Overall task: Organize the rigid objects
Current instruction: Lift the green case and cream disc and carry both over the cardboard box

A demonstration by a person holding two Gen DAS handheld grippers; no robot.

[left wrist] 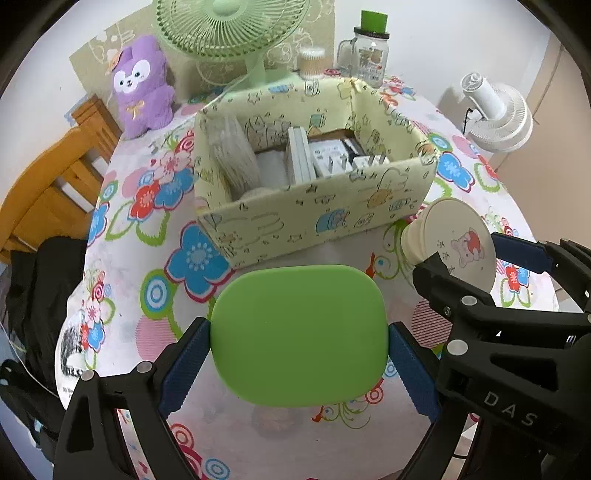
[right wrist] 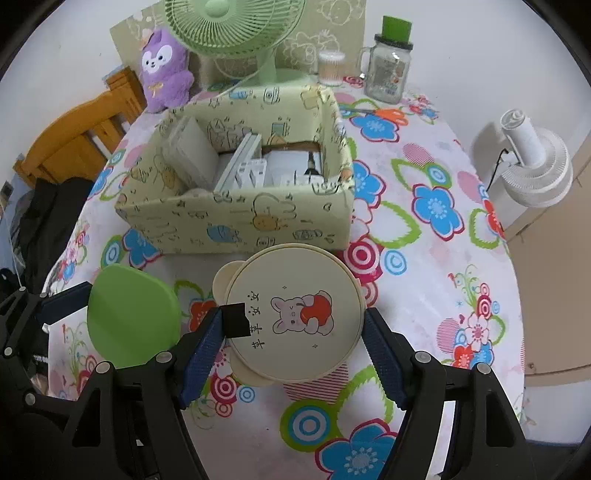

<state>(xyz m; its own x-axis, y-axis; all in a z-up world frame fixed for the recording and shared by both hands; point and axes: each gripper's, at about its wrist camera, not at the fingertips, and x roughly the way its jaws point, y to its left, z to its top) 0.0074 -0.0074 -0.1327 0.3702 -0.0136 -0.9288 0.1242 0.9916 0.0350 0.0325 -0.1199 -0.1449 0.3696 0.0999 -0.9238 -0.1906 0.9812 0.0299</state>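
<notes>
Two grippers are each clamped on a lid above a table (left wrist: 332, 251) covered in a flowered cloth. The left gripper (left wrist: 299, 341) has its blue pads pressed against the two short sides of a green lid (left wrist: 299, 334), a rounded rectangle with a plain top, held flat and clear of the cloth. The right gripper (right wrist: 295, 341) holds a cream lid (right wrist: 293, 314), round, with two small ears on its left rim and a printed rabbit hugging a red apple beside a column of characters. Its pads bear on the left and right edges of that lid, and a small black tab sits against the left edge by the pad.

In the left wrist view the cream lid (left wrist: 458, 243) shows at the right, tilted, with the right gripper's black frame around it. In the right wrist view the green lid (right wrist: 133, 317) shows at the left, seen edge-on and foreshortened.

Just beyond both lids stands an open box (left wrist: 314, 218) of pale yellow card with cartoon prints. Inside it are upright white items and a clear bag at the left end; what they are is hard to say.

Behind the box stand a green fan (left wrist: 232, 33), a purple plush (left wrist: 142, 85), a tub of swabs (left wrist: 312, 62) and a glass jar (left wrist: 367, 55) with a green cap. A white fan (left wrist: 495, 110) stands off the table at the right, and a wooden chair (left wrist: 59, 177) at the left.
</notes>
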